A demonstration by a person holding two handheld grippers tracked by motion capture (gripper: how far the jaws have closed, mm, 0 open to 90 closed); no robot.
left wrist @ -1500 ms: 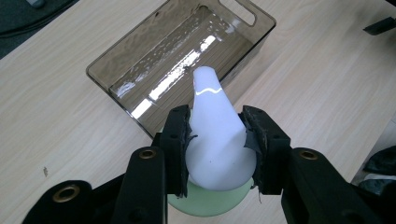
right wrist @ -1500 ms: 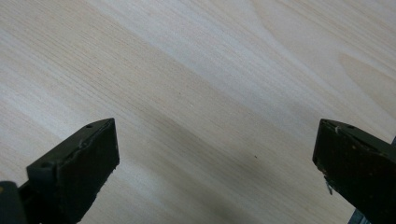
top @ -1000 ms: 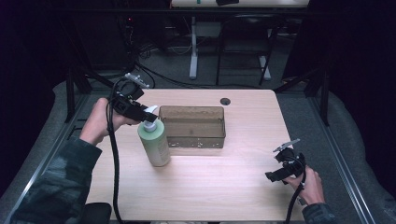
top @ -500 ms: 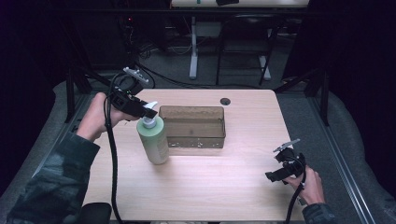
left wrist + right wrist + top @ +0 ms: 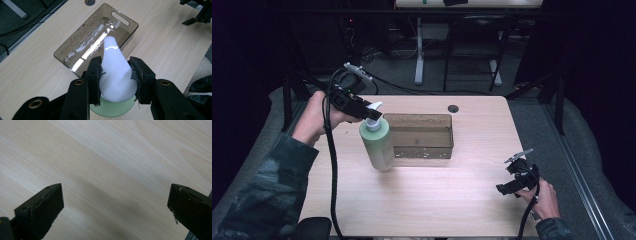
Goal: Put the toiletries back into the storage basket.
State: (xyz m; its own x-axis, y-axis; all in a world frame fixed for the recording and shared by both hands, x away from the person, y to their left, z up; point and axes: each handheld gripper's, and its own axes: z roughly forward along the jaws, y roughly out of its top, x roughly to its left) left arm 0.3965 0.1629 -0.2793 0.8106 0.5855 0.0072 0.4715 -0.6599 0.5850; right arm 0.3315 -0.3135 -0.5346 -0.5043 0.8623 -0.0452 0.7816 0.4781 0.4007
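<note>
A pale green pump bottle (image 5: 379,147) hangs slightly tilted just left of a smoky clear plastic bin (image 5: 422,148) on the wooden table (image 5: 437,200). My left gripper (image 5: 373,116) is shut on the bottle's white pump head (image 5: 115,75), one black pad on each side, with the green shoulder (image 5: 112,112) showing below. The empty bin (image 5: 62,53) lies beyond the pump head. My right gripper (image 5: 508,188) rests low at the table's front right, open, with bare wood between its jaws (image 5: 115,202).
A round cable hole (image 5: 453,108) sits in the table behind the bin. The left gripper's black cable (image 5: 332,175) hangs down over the table's left front. Table legs and cables stand on the dark floor behind. The right gripper (image 5: 197,15) appears far off in the left gripper view.
My left hand has risen with the pump head held, and the green bottle has come up a little with it. The right gripper has stayed still.
</note>
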